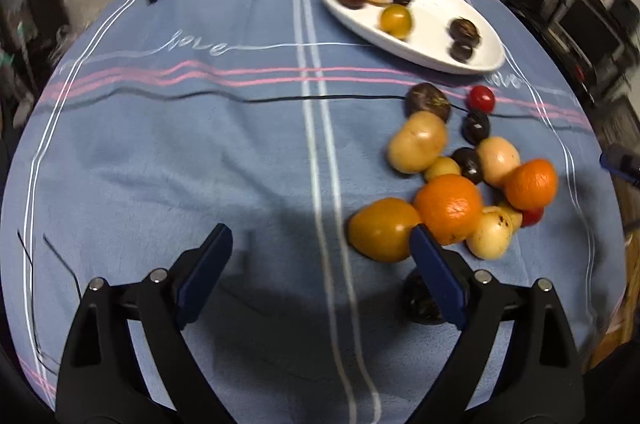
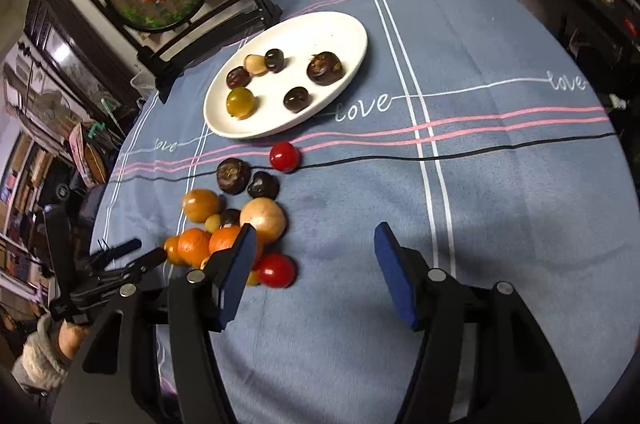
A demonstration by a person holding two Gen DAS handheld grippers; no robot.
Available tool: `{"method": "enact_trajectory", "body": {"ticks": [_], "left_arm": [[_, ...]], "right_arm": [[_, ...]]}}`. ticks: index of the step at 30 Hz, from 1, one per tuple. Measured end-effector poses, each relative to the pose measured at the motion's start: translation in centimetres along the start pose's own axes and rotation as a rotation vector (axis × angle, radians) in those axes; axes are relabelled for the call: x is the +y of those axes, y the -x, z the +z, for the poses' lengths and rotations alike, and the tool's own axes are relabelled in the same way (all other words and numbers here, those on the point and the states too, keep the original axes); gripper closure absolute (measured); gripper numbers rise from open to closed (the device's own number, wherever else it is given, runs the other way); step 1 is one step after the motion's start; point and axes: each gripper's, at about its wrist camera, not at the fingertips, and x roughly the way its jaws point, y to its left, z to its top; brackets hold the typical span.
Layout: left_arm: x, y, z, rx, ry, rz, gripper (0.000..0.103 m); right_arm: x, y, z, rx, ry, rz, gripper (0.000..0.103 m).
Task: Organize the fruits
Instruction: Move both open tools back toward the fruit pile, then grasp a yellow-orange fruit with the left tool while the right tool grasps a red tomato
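Blue striped tablecloth (image 2: 500, 184), white plate (image 2: 352, 36) at the far side with six small fruits. Loose fruit pile (image 1: 448, 208) sits nearer me (oranges, chestnuts, red tomatoes). My left gripper (image 1: 320, 264) gapes wide, empty; my right gripper (image 2: 316, 264) half open, nothing held.

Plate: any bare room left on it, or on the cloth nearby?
White plate: its far end beyond the big dark fruit is bare. The blue cloth right of the white double stripe is free. It is crowded in the fruit pile below the plate.
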Motion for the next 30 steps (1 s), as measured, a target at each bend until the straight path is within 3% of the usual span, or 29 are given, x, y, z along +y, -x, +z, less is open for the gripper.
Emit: {"method": "enact_trajectory", "body": {"ticks": [4,8,13,18,26,30], "left_arm": [[-0.9,-0.6,0.2,0.003,-0.026,-0.033,0.011],[-0.5,-1.8,0.3,0.013,-0.046,0.001,0.006],[2.8,-0.8,-0.5,0.001,0.019,0.020,0.006],[5.2,0.0,-0.9,-0.025,0.100,-0.023,0.007],[2.7,-2.0,0.9,-0.032,0.063,-0.039,0.007],[3.3,-3.6,2.2,-0.019,0.109,-0.055,0.008]], "right_arm": [[0.8,1.2,-1.0,-0.013,0.040,-0.021,0.041],[0.5,2.3,-1.1,-0.039,0.023,-0.049,0.041],[-0.1,3.1,-1.2,-0.056,-0.001,-0.064,0.041],[0.1,2.3,-1.0,-0.026,0.000,-0.050,0.041],[0.9,1.5,-0.7,0.009,0.044,-0.052,0.041],[0.6,1.4,-0.8,0.020,0.039,-0.060,0.041]]}}
